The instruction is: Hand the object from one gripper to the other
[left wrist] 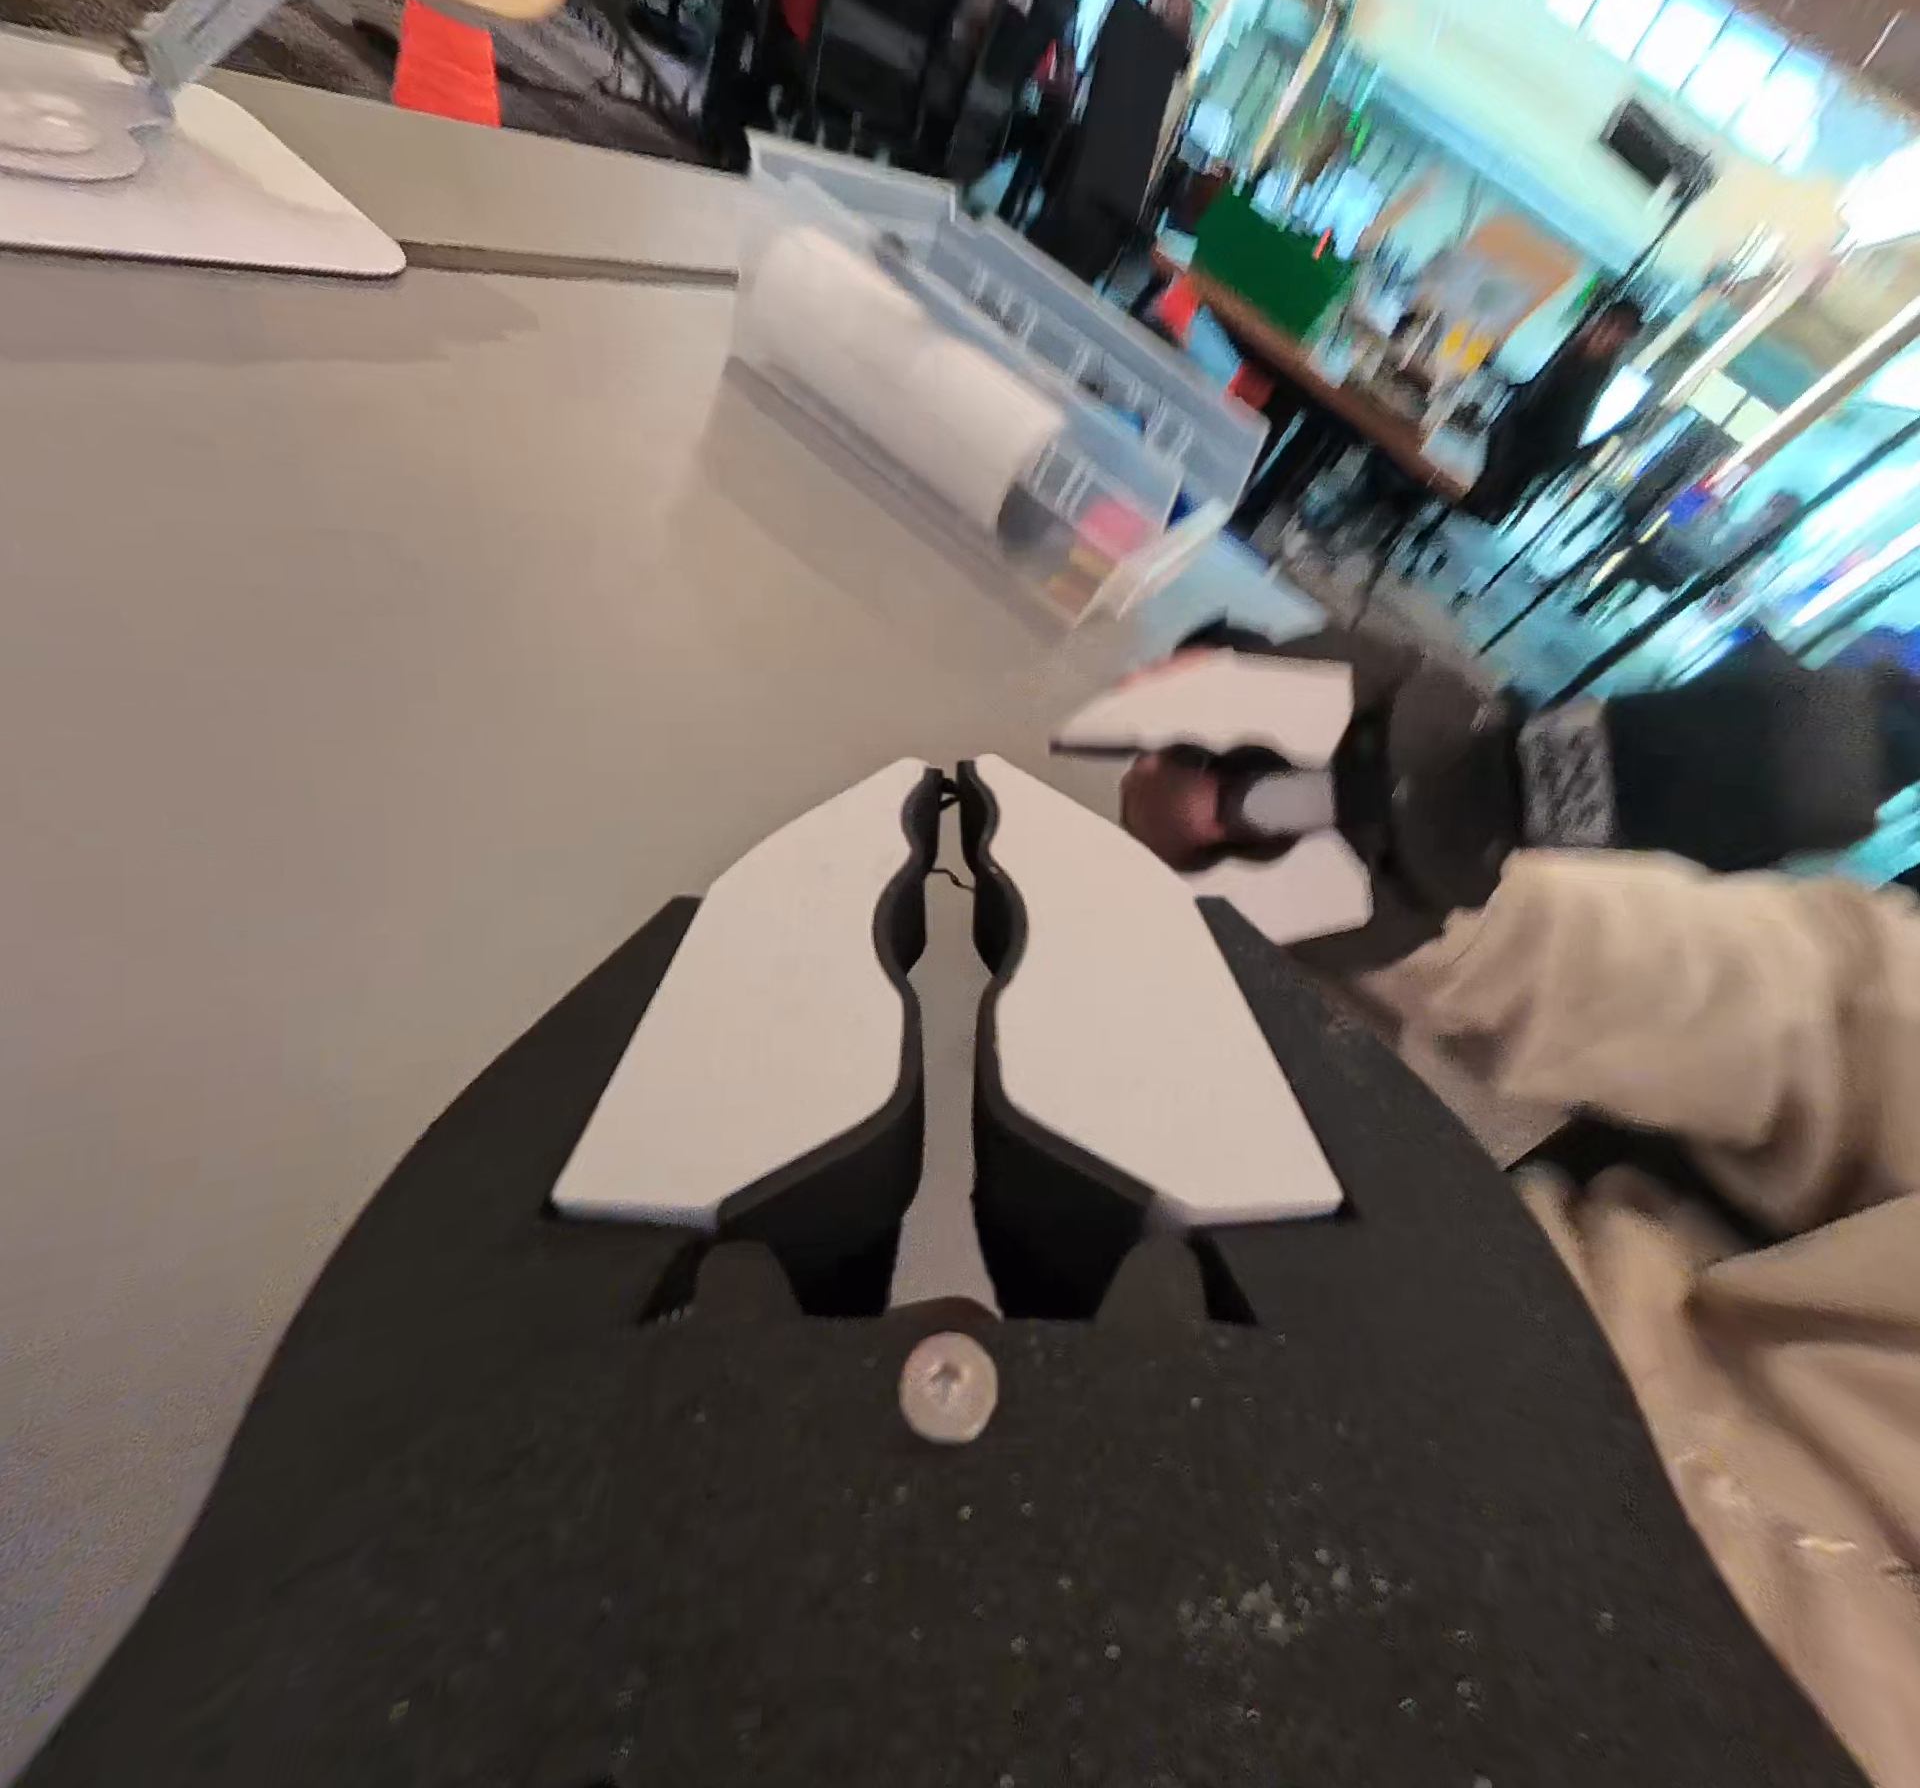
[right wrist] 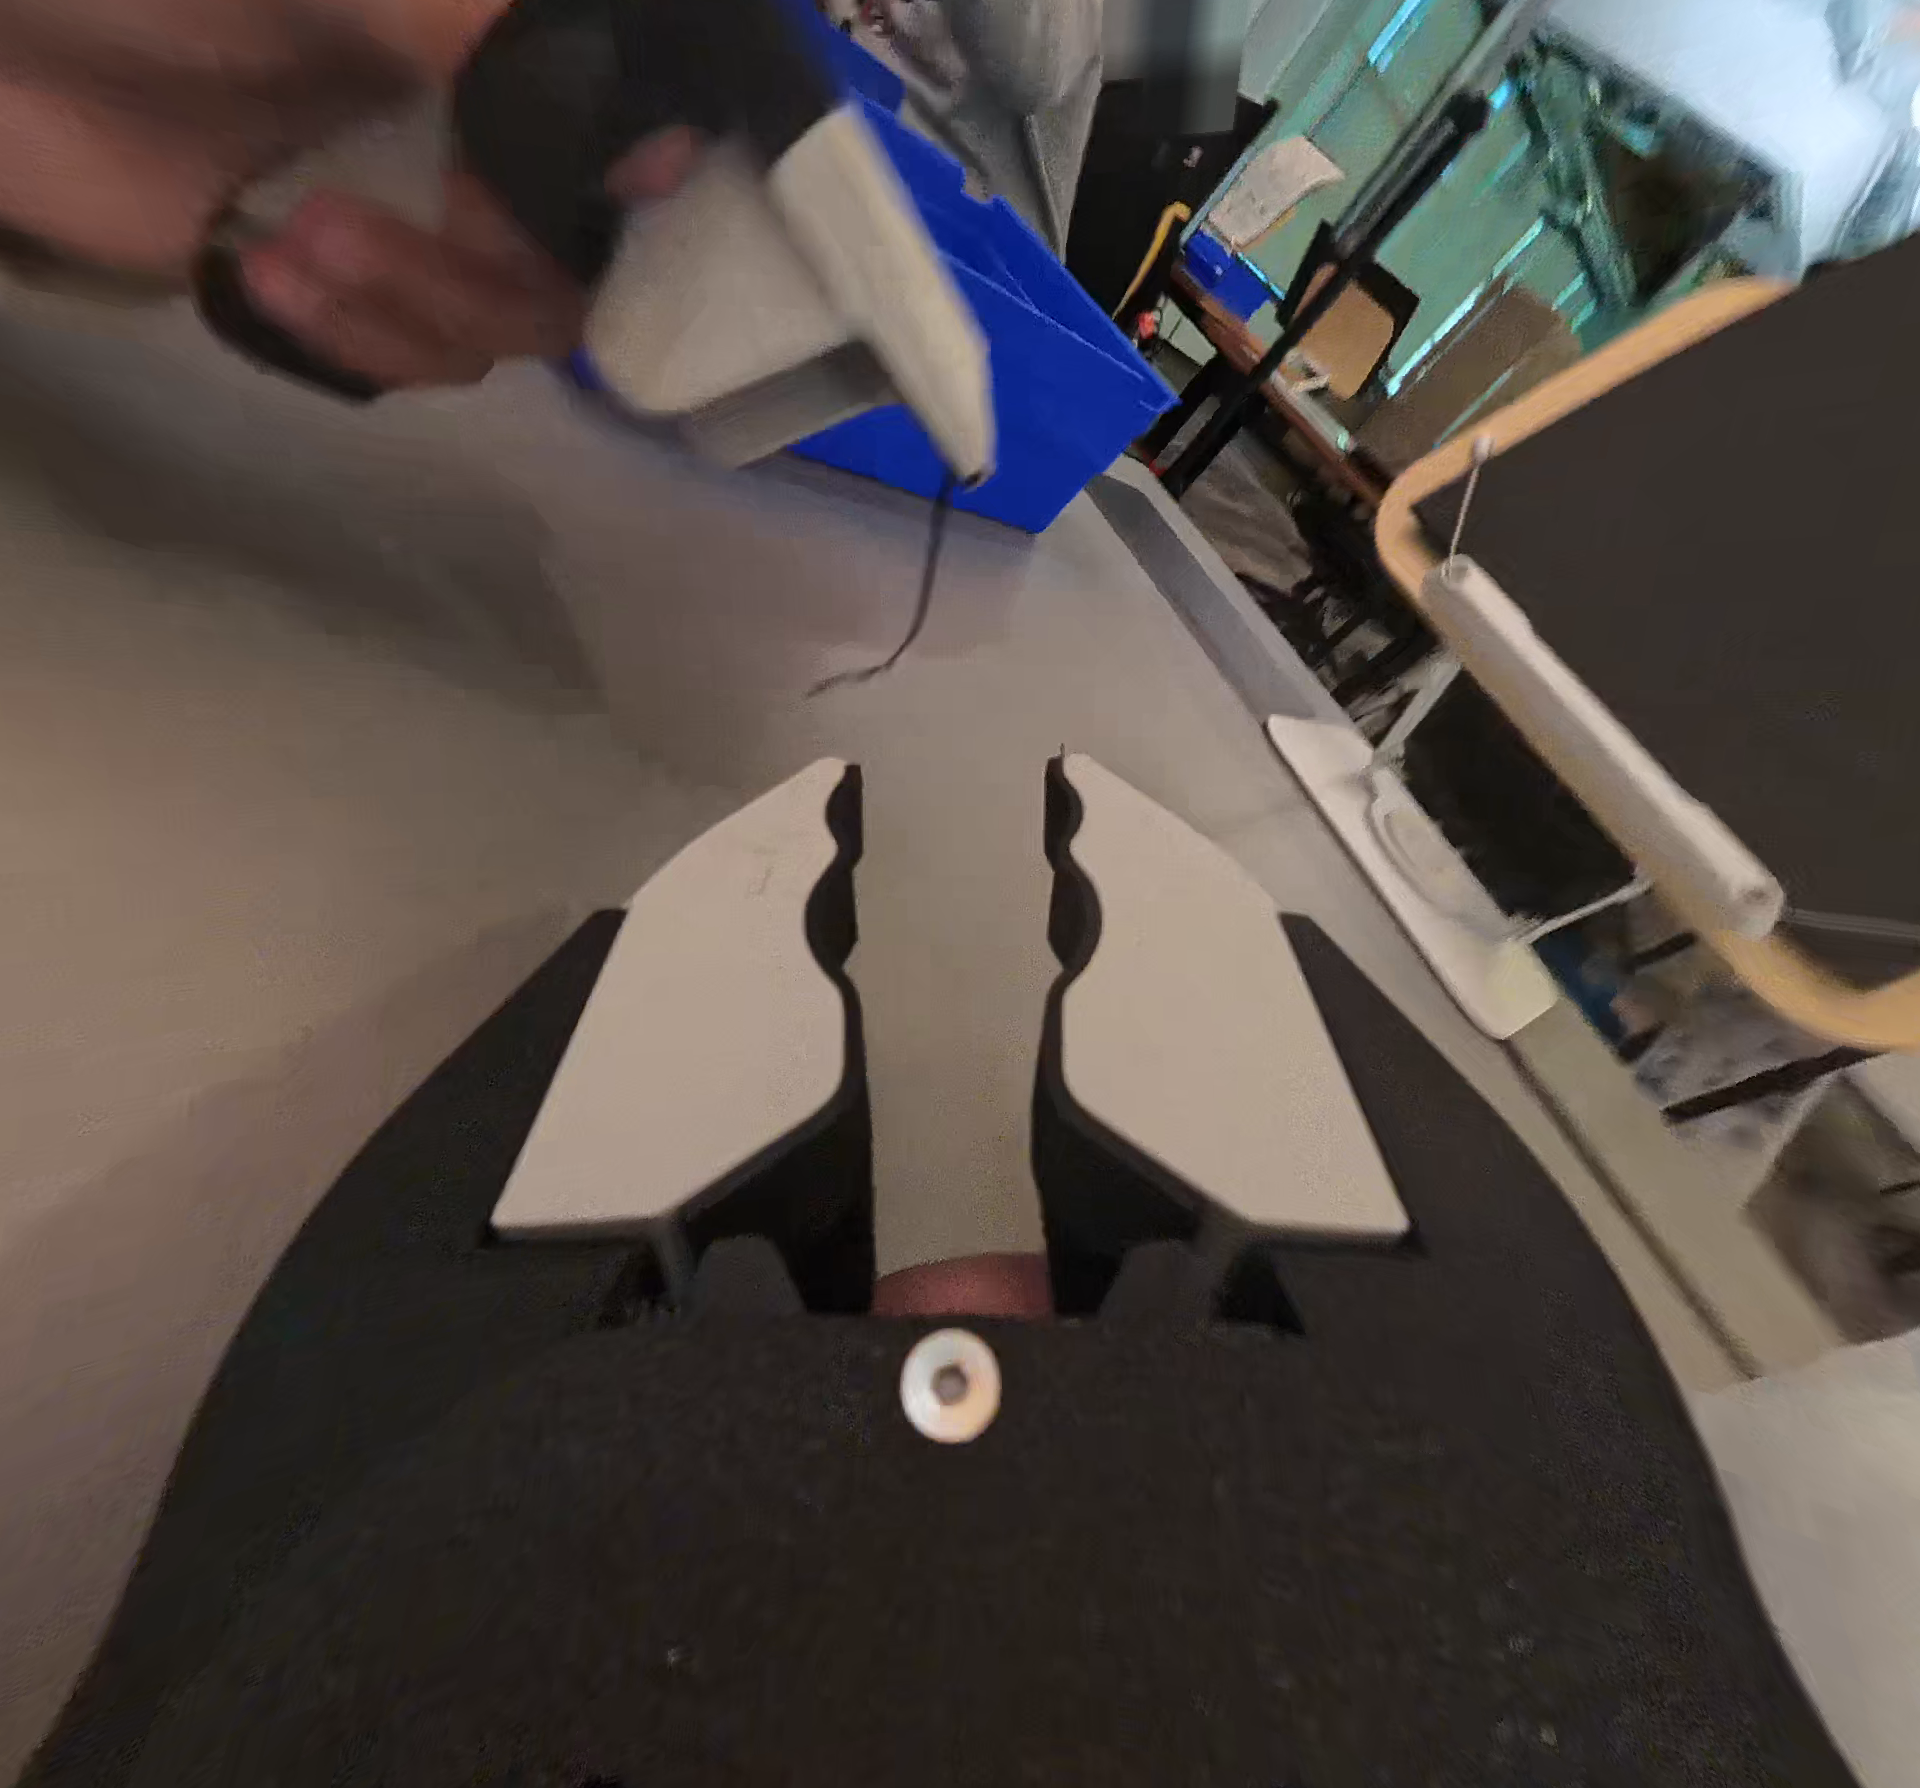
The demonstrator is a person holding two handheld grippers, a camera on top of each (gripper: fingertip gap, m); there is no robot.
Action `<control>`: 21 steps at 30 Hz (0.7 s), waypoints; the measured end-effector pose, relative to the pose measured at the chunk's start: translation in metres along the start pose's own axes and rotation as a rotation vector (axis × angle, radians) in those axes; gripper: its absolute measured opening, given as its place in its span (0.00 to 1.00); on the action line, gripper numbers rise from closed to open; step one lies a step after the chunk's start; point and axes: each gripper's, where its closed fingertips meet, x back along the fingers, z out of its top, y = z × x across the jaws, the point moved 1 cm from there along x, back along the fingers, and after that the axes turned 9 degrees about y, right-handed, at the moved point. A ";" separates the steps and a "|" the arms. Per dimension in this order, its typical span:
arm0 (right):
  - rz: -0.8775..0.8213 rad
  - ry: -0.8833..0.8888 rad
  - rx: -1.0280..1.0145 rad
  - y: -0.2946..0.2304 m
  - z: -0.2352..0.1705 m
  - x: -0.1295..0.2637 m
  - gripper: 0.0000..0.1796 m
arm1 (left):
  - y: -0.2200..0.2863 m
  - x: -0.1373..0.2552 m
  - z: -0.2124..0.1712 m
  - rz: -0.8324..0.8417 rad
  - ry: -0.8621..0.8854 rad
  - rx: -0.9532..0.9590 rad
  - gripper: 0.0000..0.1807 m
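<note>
Above grey table | left gripper pinches thin black cord | right gripper fingers apart

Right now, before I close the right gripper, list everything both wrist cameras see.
thin black cord: one, black, hanging from the left gripper's tips
flat grey table: one, grey, beneath both grippers
clear plastic organiser box: one, transparent, far side of the table
blue plastic bin: one, blue, behind the left gripper
flat white stand base: one, white, far left on the table
black panel with wooden rim: one, black and tan, right edge of the right wrist view
orange-red object: one, blurred, beyond the table
beige sleeve: one, beside the right gripper
hand: one, holding the left gripper
left gripper: shut on the cord
right gripper: open, empty
</note>
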 end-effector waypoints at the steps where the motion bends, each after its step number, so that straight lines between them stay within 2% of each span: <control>1: 0.001 0.001 0.051 -0.003 0.001 -0.001 0.18 | -0.004 0.005 0.008 -0.016 0.049 0.079 0.01; 5: -0.041 0.049 0.076 -0.006 0.015 -0.004 0.23 | -0.009 0.018 0.027 -0.108 0.173 0.419 0.01; 12: -0.088 0.111 0.077 -0.009 0.034 -0.012 0.22 | 0.017 0.001 0.016 -0.256 0.159 0.615 0.01; 16: -0.119 0.097 0.102 -0.002 0.030 -0.009 0.14 | 0.019 -0.004 0.007 -0.268 0.127 0.627 0.01; 18: -0.127 0.081 0.120 0.002 0.027 -0.006 0.01 | 0.020 -0.005 0.005 -0.275 0.114 0.632 0.01; 21: -0.084 0.074 0.110 0.000 0.025 -0.004 0.01 | 0.019 -0.007 0.000 -0.269 0.099 0.635 0.01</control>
